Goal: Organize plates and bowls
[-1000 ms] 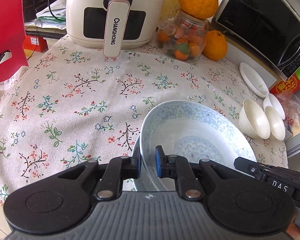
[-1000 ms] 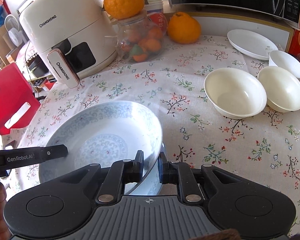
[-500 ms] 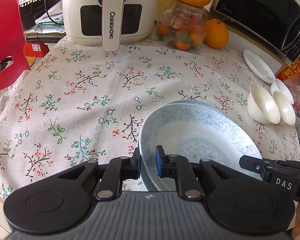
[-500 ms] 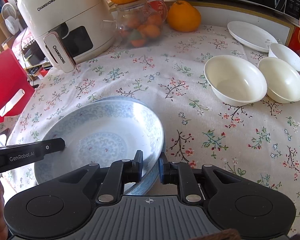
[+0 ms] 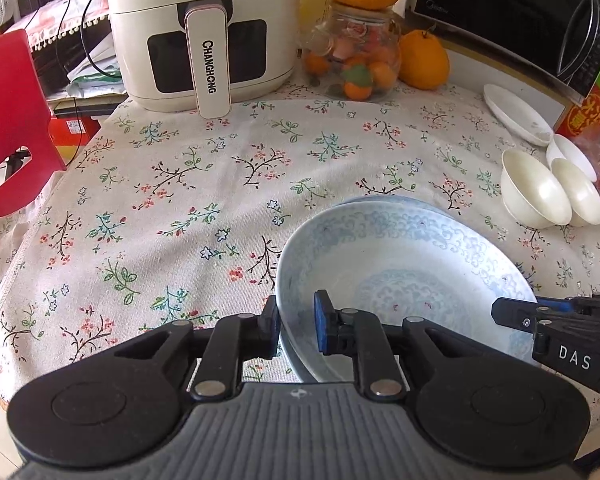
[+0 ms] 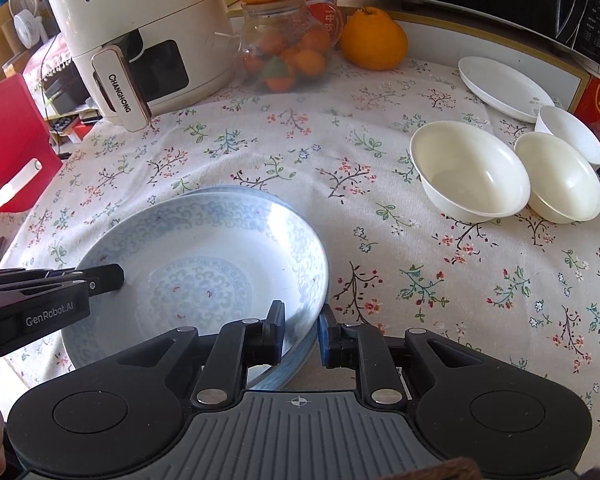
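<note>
A deep blue-patterned plate (image 5: 400, 264) (image 6: 204, 248) lies nested on a second plate of the same kind, whose rim (image 5: 380, 200) (image 6: 228, 190) shows behind it. My left gripper (image 5: 298, 320) is shut on the top plate's left rim, one finger outside and one inside. My right gripper (image 6: 302, 328) is shut on the same plate's right rim. Each gripper also shows in the other's view: the right gripper (image 5: 512, 314), and the left gripper (image 6: 108, 276).
Three white bowls (image 6: 472, 172) (image 6: 560, 178) (image 6: 572, 132) and a white plate (image 6: 500, 84) sit at the right of the floral tablecloth (image 5: 180, 208). Behind stand an air fryer (image 5: 204, 32), a fruit jar (image 5: 352, 56), oranges and a microwave (image 5: 520, 20). A red chair (image 5: 8, 120) stands left.
The blue-patterned plate has come down from a tilted, raised pose and now lies level in the plate beneath it. Both grippers sank with it, still on its rim.
</note>
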